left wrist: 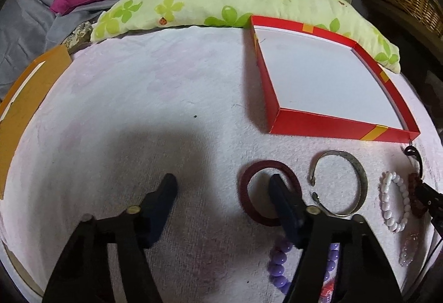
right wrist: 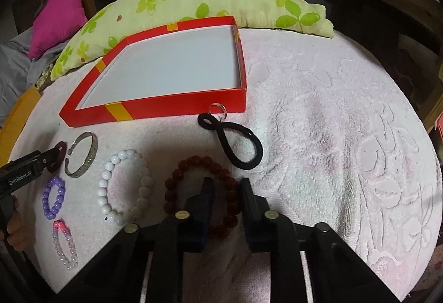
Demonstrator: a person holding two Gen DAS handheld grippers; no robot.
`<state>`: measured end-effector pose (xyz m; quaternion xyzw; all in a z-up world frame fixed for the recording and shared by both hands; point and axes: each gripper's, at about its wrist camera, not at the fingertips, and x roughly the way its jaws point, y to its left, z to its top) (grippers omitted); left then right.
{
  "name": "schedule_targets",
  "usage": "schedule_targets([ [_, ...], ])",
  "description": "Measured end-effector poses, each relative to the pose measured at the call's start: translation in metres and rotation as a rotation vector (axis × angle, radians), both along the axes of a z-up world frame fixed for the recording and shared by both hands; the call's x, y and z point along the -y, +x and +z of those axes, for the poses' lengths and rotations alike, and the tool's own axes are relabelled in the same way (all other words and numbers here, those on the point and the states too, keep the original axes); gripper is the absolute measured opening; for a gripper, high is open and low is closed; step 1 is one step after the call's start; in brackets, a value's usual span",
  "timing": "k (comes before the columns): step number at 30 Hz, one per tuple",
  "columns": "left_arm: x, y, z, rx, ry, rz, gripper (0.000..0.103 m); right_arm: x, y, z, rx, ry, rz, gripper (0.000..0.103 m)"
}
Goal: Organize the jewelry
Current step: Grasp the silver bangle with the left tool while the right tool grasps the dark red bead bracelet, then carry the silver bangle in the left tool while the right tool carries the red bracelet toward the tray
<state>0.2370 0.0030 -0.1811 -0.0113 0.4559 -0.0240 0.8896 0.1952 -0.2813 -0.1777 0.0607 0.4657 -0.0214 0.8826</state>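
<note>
The red box (right wrist: 177, 112) lies ahead of both grippers with nothing in it. The right gripper (right wrist: 225, 188) pinches the dark red bead bracelet (right wrist: 177, 175) on the towel (right wrist: 332, 136). The left gripper (left wrist: 224, 186), spread, straddles the maroon ring's (left wrist: 245, 178) rim.

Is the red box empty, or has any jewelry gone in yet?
Empty. The red box shows only its bare white floor in both views; the bracelets all lie outside on the towel.
</note>
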Motion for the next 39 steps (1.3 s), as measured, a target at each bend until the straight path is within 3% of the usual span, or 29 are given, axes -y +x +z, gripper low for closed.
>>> schedule_targets([
  [13,-0.002,-0.004,0.005,0.036,-0.036,-0.040,0.010,0.008,-0.002,0.001,0.016,0.078,-0.010,0.011],
  [19,0.001,-0.010,0.013,0.081,-0.036,-0.070,0.007,0.009,-0.004,0.003,0.022,0.130,-0.007,0.011],
  [25,0.000,-0.012,0.022,0.094,-0.068,-0.067,0.007,0.007,-0.004,0.003,0.017,0.133,-0.007,0.011],
  [27,0.001,-0.012,0.027,0.090,-0.120,-0.086,0.014,0.007,-0.004,0.003,0.014,0.139,-0.011,0.011],
  [29,0.006,-0.013,0.031,0.094,-0.144,-0.105,0.037,0.007,-0.003,0.003,0.013,0.138,-0.011,0.011],
  [31,0.015,-0.015,0.035,0.097,-0.159,-0.142,0.046,0.008,-0.003,0.003,0.010,0.141,-0.011,0.011],
  [39,0.063,-0.015,0.039,0.071,-0.121,-0.322,0.061,0.012,-0.001,0.003,0.003,0.178,-0.010,0.011],
])
